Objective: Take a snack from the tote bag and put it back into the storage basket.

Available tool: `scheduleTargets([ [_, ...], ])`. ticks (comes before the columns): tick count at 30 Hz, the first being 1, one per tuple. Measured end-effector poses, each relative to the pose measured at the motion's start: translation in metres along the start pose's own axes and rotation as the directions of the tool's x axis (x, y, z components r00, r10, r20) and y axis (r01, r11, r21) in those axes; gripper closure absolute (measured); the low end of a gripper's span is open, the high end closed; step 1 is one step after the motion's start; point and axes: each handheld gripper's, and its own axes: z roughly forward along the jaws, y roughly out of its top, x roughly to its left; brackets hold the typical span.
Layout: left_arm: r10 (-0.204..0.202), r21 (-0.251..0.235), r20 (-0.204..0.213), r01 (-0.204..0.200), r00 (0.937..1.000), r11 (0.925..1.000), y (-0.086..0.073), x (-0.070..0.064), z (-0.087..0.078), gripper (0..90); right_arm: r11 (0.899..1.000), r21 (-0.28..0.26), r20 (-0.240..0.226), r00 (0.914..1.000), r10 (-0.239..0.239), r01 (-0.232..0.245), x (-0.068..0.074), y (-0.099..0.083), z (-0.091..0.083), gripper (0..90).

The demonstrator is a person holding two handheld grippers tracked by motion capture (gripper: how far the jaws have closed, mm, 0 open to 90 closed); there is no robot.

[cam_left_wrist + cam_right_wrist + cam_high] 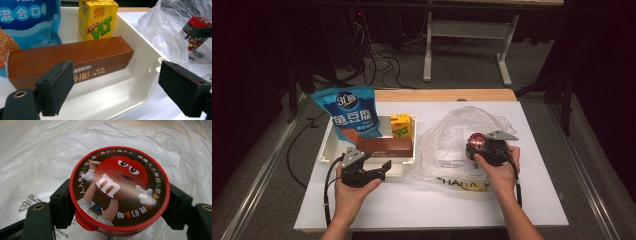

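Candy tub (119, 191), clamped at its sides by our right claw (483, 148), sits inside the plastic bag (452, 131) (presumably being packed); our left claw (371, 171), jaws apart, faces the brown box (72, 60) in the tray (140, 57).

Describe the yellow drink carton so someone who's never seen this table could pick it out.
Find the white tray on the table's left half. The yellow drink carton stands upright at its far right corner, behind the long brown box and beside the blue snack bag. Only it is yellow, with green VLT lettering.
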Motion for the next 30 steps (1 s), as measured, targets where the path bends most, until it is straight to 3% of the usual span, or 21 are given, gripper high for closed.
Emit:
scheduleTargets([
  [9,0.024,-0.006,0.043,-0.024,0.9988,0.9997,0.003,-0.020,0.008,14.0,1.000,-0.017,-0.030,0.9994,-0.017,0.016,0.012,0.006,-0.015,26.0],
  [17,0.059,-0.002,0.089,-0.059,0.9943,0.9982,0.003,-0.046,0.022,14.1,0.999,-0.031,-0.071,0.9972,-0.023,0.021,0.024,0.013,-0.028,26.0],
  [25,0.116,0.022,0.144,-0.121,0.9828,0.9925,-0.002,-0.081,0.040,14.2,0.999,-0.032,-0.105,0.9941,-0.028,0.025,0.030,0.018,-0.036,26.0],
  [30,0.142,0.017,0.158,-0.147,0.9772,0.9890,-0.004,-0.095,0.047,14.3,0.999,-0.028,-0.116,0.9929,-0.029,0.026,0.036,0.020,-0.042,26.0],
])
